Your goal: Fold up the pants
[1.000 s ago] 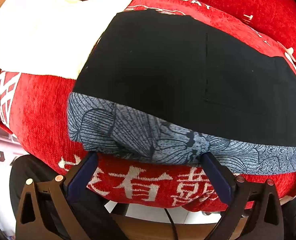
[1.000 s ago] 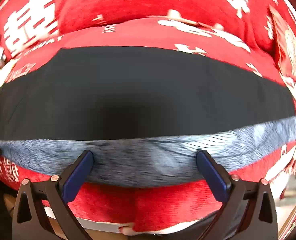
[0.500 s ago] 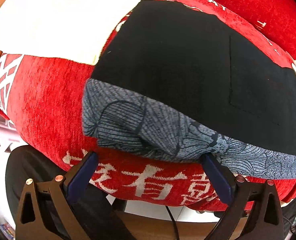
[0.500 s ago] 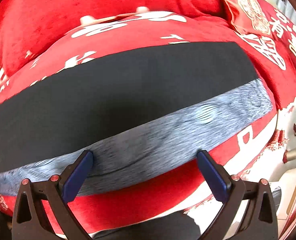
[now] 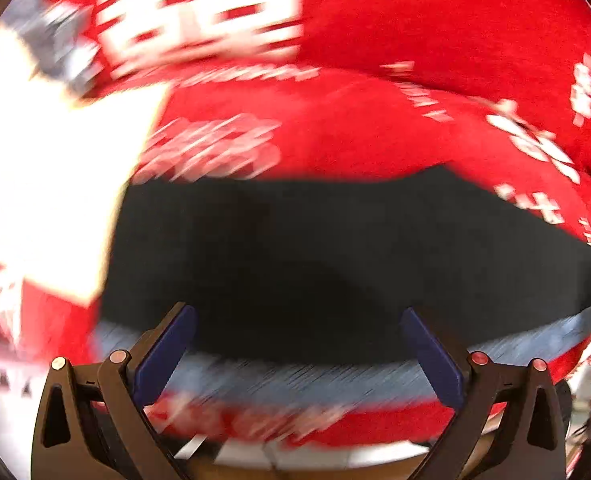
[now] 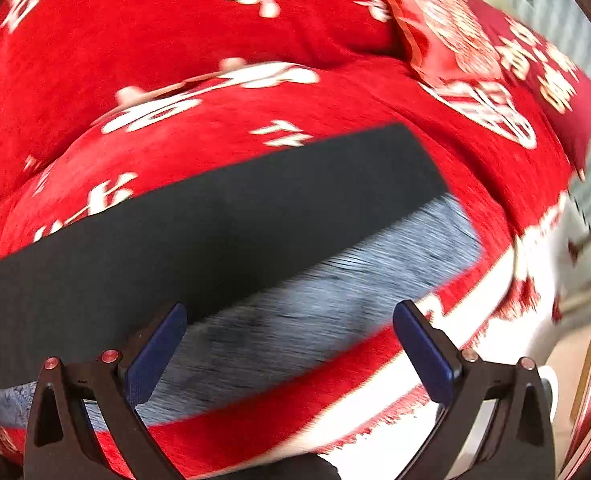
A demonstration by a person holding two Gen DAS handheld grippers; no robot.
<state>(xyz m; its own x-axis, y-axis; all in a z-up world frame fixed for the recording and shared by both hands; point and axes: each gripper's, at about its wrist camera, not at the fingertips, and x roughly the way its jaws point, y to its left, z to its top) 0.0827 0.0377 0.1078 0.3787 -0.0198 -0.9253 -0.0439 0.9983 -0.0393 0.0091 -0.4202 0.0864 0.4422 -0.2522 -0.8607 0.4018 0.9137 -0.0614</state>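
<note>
pants: black pants point(image 5: 335, 248) lay flat on the red sofa cover point(image 5: 375, 128), grey patterned band point(image 6: 335, 304) along the near edge.
left gripper point(image 5: 295, 344): fingers spread wide, empty; swung from the band's left corner to mid-panel, over black cloth.
right gripper point(image 6: 291, 340): spread, empty; slid toward the right end.
meaning: probably lining up for the next fold; blur hid contact.
cream cloth point(image 5: 47, 184): touching the pants' left edge.

Left tool point(image 5: 295, 340), right tool point(image 6: 289, 336): jaws wide.
</note>
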